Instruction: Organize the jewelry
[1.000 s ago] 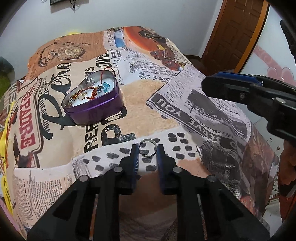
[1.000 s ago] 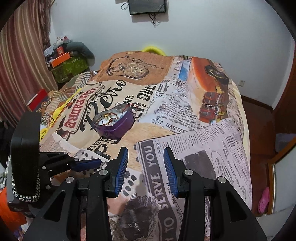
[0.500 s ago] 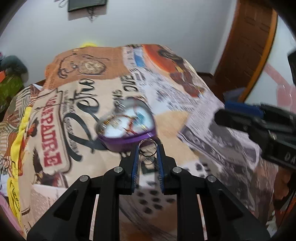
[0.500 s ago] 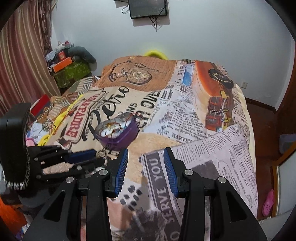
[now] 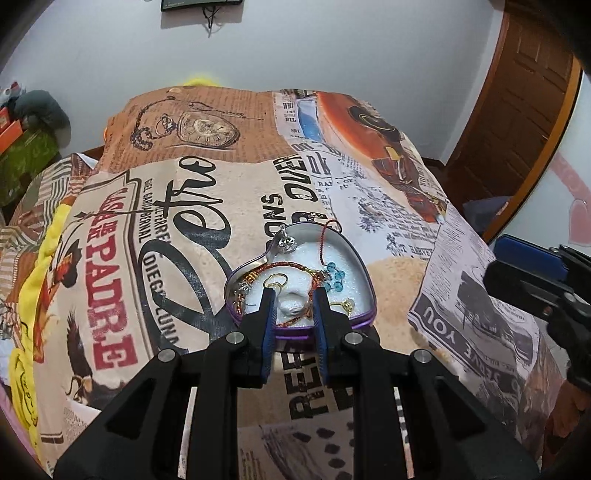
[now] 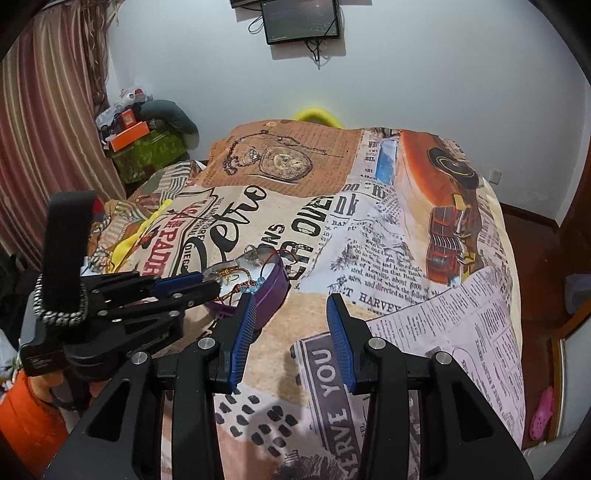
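A purple heart-shaped tin (image 5: 360, 271) with a white lining sits on the printed bedspread (image 5: 192, 229). It holds a red cord bracelet, blue beads (image 5: 334, 277), a gold ring (image 5: 277, 282) and a crystal charm (image 5: 287, 242). My left gripper (image 5: 293, 301) hovers over the tin's near edge, jaws parted, nothing seen between them. The silver ring is not visible. In the right wrist view the tin (image 6: 271, 286) lies left of my right gripper (image 6: 291, 314), which is open and empty above the bedspread. The left gripper (image 6: 205, 284) reaches over the tin there.
The bed fills both views. A wooden door (image 5: 517, 110) stands at the right. A green box with orange items (image 6: 147, 147) and a striped curtain (image 6: 44, 129) are at the left. A screen (image 6: 299, 20) hangs on the far wall.
My left gripper carried the silver ring from the bedspread to the tin and its jaws have opened; the ring is no longer between them. The right gripper has stayed open.
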Tool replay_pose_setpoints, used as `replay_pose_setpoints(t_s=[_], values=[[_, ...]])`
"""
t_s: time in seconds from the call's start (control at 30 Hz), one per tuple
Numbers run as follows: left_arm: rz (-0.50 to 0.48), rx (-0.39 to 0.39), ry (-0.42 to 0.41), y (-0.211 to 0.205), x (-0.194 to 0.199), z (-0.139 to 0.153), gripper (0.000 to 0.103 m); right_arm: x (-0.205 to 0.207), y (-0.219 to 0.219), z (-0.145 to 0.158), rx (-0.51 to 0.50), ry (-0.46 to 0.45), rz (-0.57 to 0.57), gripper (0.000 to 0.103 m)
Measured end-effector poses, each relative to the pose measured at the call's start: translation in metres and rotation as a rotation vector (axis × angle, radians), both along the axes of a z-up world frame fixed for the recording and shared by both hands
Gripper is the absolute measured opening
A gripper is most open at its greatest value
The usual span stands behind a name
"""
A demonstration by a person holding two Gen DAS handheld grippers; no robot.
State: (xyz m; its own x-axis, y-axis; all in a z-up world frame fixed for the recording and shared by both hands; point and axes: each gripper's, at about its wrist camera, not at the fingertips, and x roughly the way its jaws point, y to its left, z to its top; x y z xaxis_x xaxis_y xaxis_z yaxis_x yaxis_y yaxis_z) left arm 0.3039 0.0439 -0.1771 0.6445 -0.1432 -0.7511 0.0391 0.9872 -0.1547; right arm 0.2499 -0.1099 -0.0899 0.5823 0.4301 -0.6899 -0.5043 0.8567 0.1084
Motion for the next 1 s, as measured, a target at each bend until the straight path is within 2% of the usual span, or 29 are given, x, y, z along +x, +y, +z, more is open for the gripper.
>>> replay_pose_setpoints(t_s=[0.17, 0.3, 0.5, 0.67, 0.73, 0.87, 0.9, 0.97, 1.0], values=[[-0.014, 0.009, 0.001, -0.003, -0.004, 0.004, 0.018, -0.003, 0.002, 0.007, -0.004, -0.018, 0.003, 0.036], [-0.009, 0.023, -0.047, -0.002, -0.024, 0.024, 0.018, -0.011, 0.002, 0.020, -0.004, -0.056, 0.000, 0.036], [0.013, 0.069, -0.223, -0.004, -0.075, 0.089, 0.019, -0.040, 0.000, 0.060, 0.029, -0.166, 0.000, 0.036], [0.028, 0.077, -0.407, -0.011, -0.132, 0.152, 0.020, -0.081, -0.005, 0.102, 0.089, -0.294, -0.007, 0.036], [0.034, 0.094, -0.480, -0.016, -0.158, 0.174, 0.022, -0.097, -0.008, 0.116, 0.109, -0.343, -0.013, 0.036], [0.046, 0.111, -0.616, -0.026, -0.207, 0.206, 0.037, -0.138, -0.018, 0.145, 0.161, -0.456, -0.030, 0.037], [0.053, 0.114, -0.644, -0.027, -0.218, 0.212, 0.038, -0.145, -0.020, 0.150, 0.175, -0.473, -0.033, 0.039], [0.064, 0.124, -0.692, -0.031, -0.239, 0.221, 0.039, -0.163, -0.027, 0.160, 0.217, -0.515, -0.049, 0.055], [0.073, 0.132, -0.714, -0.034, -0.249, 0.225, 0.042, -0.173, -0.030, 0.165, 0.236, -0.541, -0.062, 0.058]])
